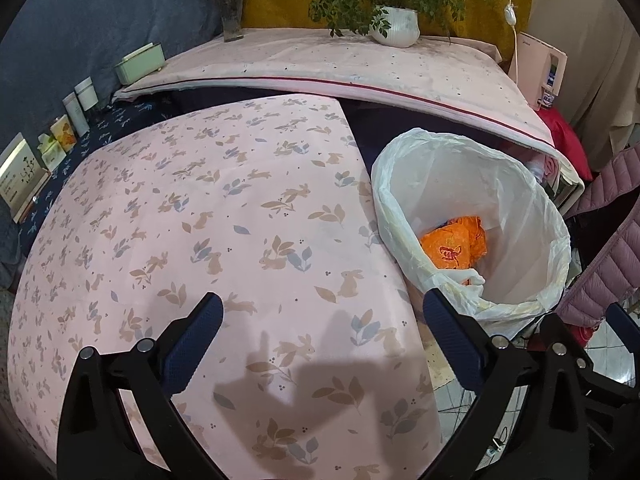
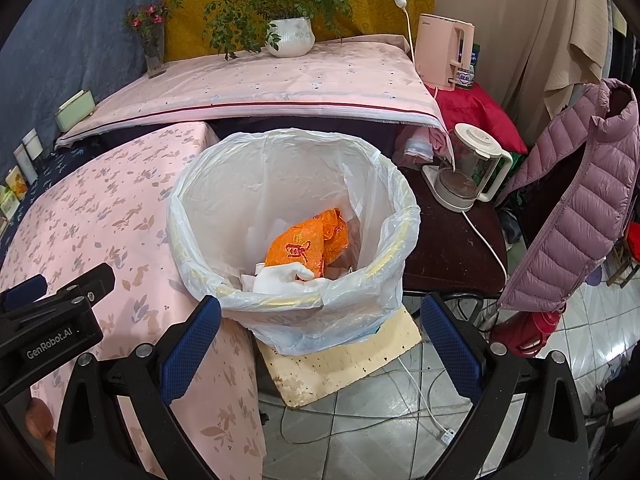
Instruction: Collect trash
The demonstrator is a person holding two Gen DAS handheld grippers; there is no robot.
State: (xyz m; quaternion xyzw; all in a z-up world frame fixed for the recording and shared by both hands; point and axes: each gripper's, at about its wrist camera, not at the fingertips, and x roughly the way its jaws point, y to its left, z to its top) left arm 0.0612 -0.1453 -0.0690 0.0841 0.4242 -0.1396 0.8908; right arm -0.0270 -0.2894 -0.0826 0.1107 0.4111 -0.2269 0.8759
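A trash bin lined with a white plastic bag [image 2: 380, 184] stands on a stained white board beside the pink rabbit-print table [image 1: 200, 208]. Inside lie a crumpled orange wrapper [image 2: 308, 244] and white paper scraps [image 2: 276, 280]. The bin [image 1: 532, 216] and the wrapper [image 1: 456, 244] also show in the left wrist view. My left gripper [image 1: 324, 316] is open and empty above the tablecloth, left of the bin. My right gripper [image 2: 320, 320] is open and empty just in front of the bin's near rim. The left gripper's body shows at the left of the right wrist view [image 2: 52, 320].
A raised pink-covered table [image 2: 260, 84] behind holds a potted plant [image 2: 290, 36], a flower vase [image 2: 154, 52] and a pink kettle [image 2: 440, 52]. A glass kettle [image 2: 464, 176] sits on a dark stool. A mauve padded jacket [image 2: 572, 204] hangs at right. Cables lie on the tiled floor [image 2: 400, 412].
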